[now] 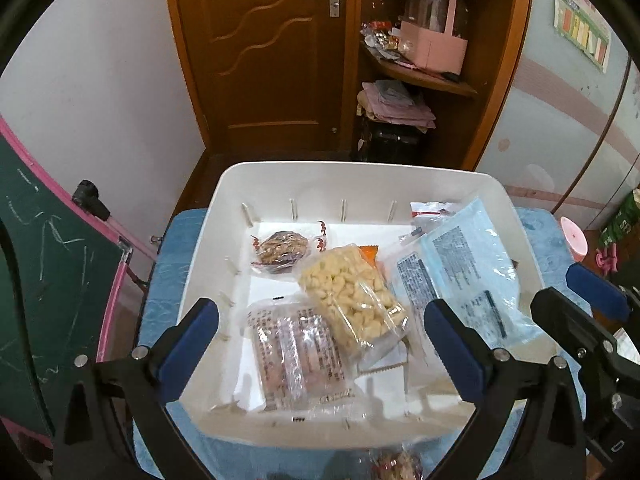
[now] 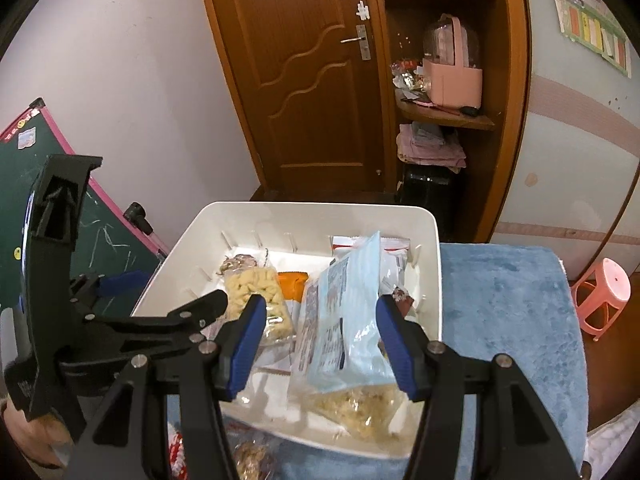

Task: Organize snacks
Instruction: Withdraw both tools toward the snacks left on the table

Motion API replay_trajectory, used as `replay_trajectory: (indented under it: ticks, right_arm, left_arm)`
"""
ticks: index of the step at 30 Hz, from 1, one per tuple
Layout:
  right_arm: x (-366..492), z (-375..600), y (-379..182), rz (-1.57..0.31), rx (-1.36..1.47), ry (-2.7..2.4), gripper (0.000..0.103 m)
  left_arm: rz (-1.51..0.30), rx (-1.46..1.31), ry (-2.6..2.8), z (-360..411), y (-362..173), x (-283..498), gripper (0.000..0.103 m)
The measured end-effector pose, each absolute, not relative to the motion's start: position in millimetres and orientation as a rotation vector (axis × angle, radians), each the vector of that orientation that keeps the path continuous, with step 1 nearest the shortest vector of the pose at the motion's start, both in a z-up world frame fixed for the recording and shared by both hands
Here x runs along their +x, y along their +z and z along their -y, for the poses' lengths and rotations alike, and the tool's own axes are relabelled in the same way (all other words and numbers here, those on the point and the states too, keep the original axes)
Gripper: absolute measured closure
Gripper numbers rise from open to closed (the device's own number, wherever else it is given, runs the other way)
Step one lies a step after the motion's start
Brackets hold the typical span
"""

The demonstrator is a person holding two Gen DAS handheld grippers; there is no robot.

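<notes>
Your left gripper (image 1: pixel 320 344) and right gripper (image 2: pixel 320 344) look alike: black plastic frames with angular linkage arms, silver round screw heads at the pivots, and fingers (image 1: pixel 188 344) faced with deep blue ribbed pads (image 2: pixel 244 352). A bit of your bare hand (image 2: pixel 36 436) shows, its skin pinkish.

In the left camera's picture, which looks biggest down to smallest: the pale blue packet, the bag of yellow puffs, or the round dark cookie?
As they look in that view:
1. Pale blue packet
2. Bag of yellow puffs
3. Round dark cookie
The cookie lies farther from the camera, so its true size may be somewhat understated.
</notes>
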State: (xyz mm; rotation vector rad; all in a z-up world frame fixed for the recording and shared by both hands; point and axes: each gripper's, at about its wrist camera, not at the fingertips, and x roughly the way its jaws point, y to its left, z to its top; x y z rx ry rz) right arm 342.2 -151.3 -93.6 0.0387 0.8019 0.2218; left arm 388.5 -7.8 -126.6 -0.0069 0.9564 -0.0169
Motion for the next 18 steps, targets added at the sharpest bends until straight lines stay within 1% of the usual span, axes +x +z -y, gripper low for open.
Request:
replay_trajectory:
  ticks: [8, 14, 18]
  right_arm:
    - [295, 155, -55, -0.764, 0.023, 0.208, 0.045]
    - [244, 156, -25, -0.723, -0.006, 0.205, 0.045]
    - [204, 153, -12, -0.702, -0.031, 0.203, 0.045]
  left_arm:
    - [-0.898, -0.001, -0.017, 1, -74, 336, 0.001]
    - [-0.811, 0.041, -0.033, 0, -28, 274, 0.001]
    - [-0.78, 0.043, -0.065, -1, -9, 231, 0.001]
